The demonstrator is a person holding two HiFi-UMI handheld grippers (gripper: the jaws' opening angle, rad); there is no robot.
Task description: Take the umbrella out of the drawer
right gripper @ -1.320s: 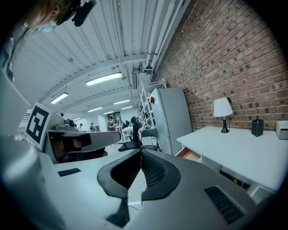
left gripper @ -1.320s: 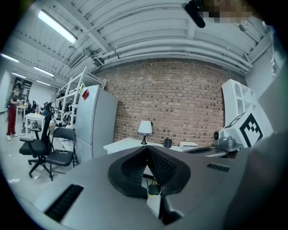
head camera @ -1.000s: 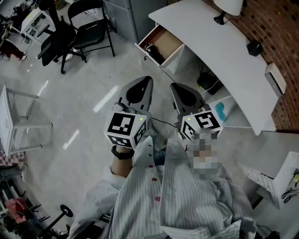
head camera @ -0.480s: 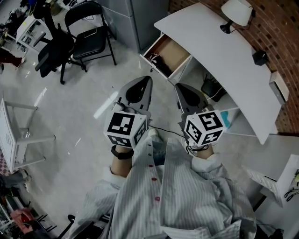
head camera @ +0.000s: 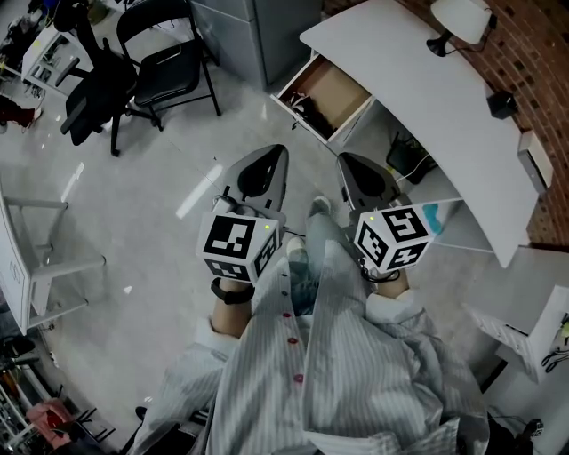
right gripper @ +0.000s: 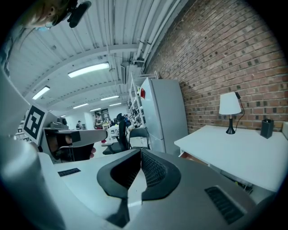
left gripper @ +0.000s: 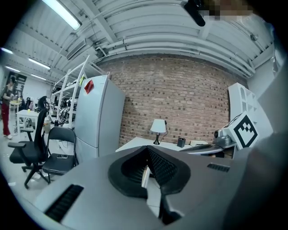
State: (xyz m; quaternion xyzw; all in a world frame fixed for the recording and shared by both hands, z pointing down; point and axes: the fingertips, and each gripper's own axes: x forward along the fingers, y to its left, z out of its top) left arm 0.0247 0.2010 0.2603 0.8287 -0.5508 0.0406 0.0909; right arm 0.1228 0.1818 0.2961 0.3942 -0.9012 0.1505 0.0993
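Note:
An open drawer (head camera: 336, 87) with a brown bottom sticks out from under the white desk (head camera: 418, 84). A dark thing (head camera: 300, 103) lies at its front end; it may be the umbrella, but I cannot make it out. My left gripper (head camera: 282, 151) (left gripper: 146, 149) is shut and empty, pointing across the floor short of the drawer. My right gripper (head camera: 345, 159) (right gripper: 141, 152) is beside it, also shut and empty. In the right gripper view the drawer (right gripper: 192, 158) shows just under the desk edge.
A lamp (head camera: 458, 18) and a small black box (head camera: 500, 104) stand on the desk. Cables (head camera: 404, 160) and a blue thing (head camera: 429, 216) lie beneath it. A grey cabinet (head camera: 258, 27), a folding chair (head camera: 169, 53) and an office chair (head camera: 93, 84) stand to the left.
The person has walked toward the desk with both grippers held out. The drawer and desk now sit closer to the gripper tips, and a shoe shows between the grippers.

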